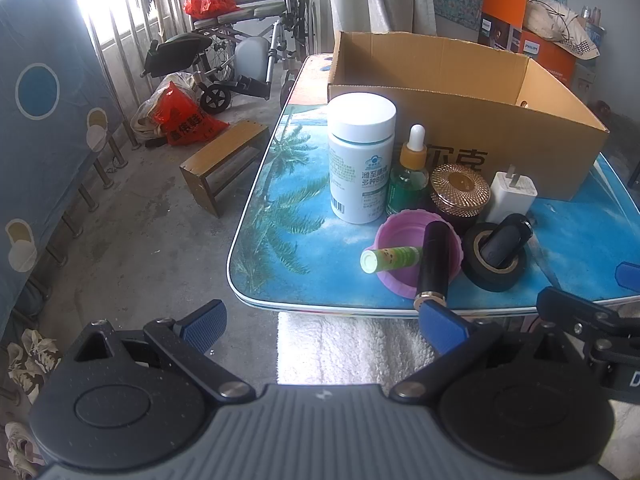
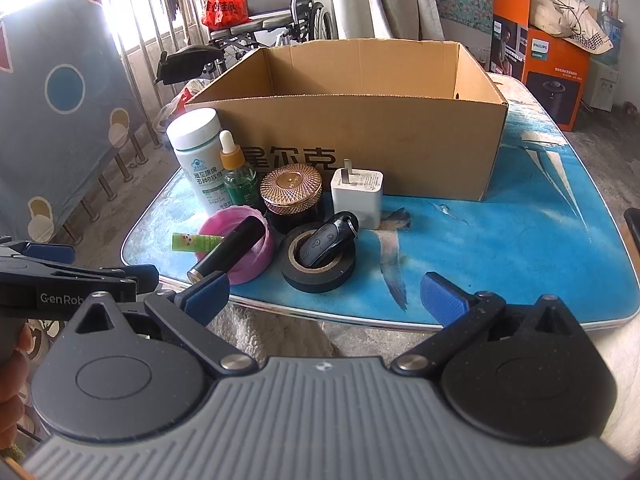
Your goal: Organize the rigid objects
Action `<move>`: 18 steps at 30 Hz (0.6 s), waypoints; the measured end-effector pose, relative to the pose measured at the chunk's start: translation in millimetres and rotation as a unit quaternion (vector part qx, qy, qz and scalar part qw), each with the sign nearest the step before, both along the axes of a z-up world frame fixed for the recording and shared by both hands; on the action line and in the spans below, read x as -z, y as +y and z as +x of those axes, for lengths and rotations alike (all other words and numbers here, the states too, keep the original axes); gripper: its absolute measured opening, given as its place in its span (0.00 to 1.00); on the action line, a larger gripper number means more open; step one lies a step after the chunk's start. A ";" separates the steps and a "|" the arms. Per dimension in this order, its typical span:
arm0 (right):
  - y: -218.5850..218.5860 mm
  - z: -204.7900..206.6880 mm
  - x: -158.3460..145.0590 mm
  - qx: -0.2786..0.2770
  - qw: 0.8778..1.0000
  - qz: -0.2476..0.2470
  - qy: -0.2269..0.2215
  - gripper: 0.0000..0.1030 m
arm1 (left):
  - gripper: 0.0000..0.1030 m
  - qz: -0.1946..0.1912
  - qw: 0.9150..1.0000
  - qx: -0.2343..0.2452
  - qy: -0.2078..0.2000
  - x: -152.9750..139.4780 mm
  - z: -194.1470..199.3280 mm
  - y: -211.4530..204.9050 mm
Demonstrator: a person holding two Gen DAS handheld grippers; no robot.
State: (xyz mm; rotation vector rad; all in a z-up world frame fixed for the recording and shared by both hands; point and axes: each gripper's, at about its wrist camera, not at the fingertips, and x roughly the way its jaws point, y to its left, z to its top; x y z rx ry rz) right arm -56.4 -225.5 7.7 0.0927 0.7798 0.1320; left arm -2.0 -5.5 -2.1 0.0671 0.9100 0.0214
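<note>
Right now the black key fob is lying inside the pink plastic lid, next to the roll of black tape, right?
Not quite. The black key fob sits in the hole of the roll of black tape, not in the pink plastic lid beside it. The right wrist view shows this.

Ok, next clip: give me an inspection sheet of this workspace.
Surface: table with blue beach print.
Job's things: open cardboard box; in front, white bottle, dropper bottle, gold-lidded jar, charger, key fob inside tape roll, black tube across pink lid, green stick.
Clutter: nothing seen.
Grippers: left gripper and right gripper open, empty.
Cables: nothing seen.
Surroundings: wheelchair, stool.
</note>
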 end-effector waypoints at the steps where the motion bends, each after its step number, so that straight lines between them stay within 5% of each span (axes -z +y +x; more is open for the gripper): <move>1: 0.3 -0.3 0.2 0.000 1.000 0.000 0.000 0.99 | 1.00 0.000 1.000 0.000 0.000 -0.2 0.0 -0.1; 18: 0.5 -1.0 0.9 -0.002 1.000 0.001 0.003 0.99 | 1.00 0.004 1.000 0.000 0.002 0.2 -1.0 0.2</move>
